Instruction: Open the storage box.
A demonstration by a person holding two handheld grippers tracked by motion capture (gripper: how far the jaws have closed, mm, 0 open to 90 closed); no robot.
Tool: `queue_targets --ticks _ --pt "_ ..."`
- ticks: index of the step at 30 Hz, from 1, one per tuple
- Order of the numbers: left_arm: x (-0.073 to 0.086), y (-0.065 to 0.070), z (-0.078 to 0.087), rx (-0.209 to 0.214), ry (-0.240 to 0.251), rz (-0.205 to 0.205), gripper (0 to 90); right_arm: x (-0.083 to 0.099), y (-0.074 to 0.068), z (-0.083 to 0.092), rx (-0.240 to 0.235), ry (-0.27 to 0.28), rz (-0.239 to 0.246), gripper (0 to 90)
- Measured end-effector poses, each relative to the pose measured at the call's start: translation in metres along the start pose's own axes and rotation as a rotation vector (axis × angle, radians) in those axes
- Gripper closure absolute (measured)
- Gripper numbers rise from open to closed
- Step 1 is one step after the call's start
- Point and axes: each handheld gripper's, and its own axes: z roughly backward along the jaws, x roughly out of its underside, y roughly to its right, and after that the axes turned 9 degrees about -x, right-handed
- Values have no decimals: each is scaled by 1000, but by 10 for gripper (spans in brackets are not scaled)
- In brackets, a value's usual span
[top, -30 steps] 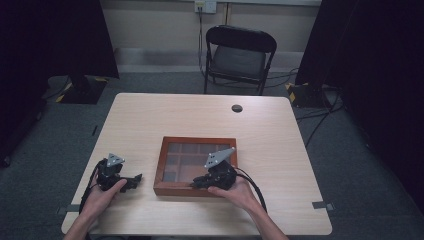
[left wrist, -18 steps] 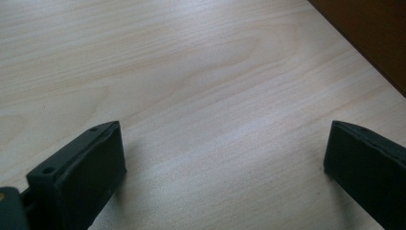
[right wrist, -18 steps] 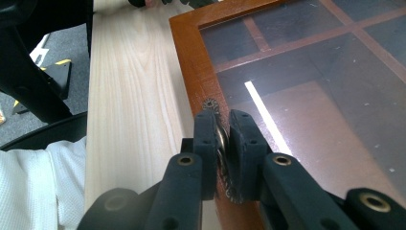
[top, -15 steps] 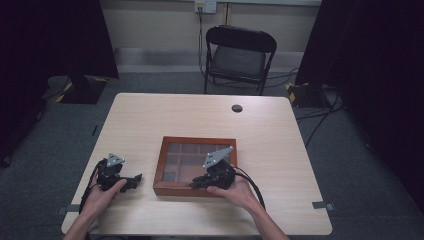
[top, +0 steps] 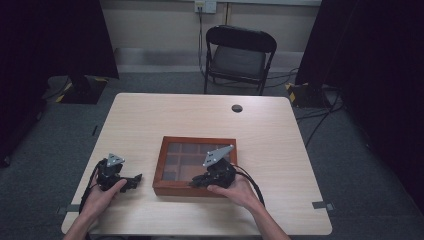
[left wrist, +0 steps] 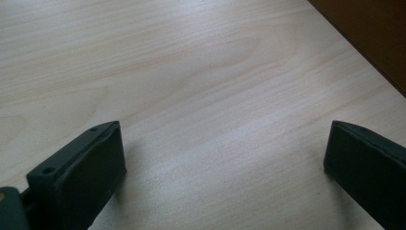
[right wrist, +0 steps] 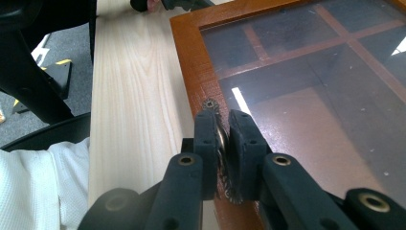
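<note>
On the left, the left hand-held gripper (top: 134, 180) rests on the tabletop (top: 165, 115) with jaws spread wide and empty, apparently parked out of the way just beside the wooden box (top: 172, 187). To the right, the right hand-held gripper (top: 196, 183) is pinched tight on a small metal latch (right wrist: 221, 143) at the box's near edge, likely ready to lift the glass lid (right wrist: 311, 72). The right gripper view reveals that latch; from the high view it's too small to make out.

Reddish-brown box (top: 195, 187), pale wood table (top: 200, 120)
</note>
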Motion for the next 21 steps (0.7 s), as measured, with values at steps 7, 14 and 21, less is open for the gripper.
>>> queue_targets --ticks 7,14,21 --pt "0 0 0 0 0 0 0 -3 -1 3 0 9 8 827" --pt "0 0 0 0 0 -1 0 -5 -1 5 -2 14 4 827" --pt "0 0 0 0 -1 0 0 -7 -1 7 -4 16 6 827"
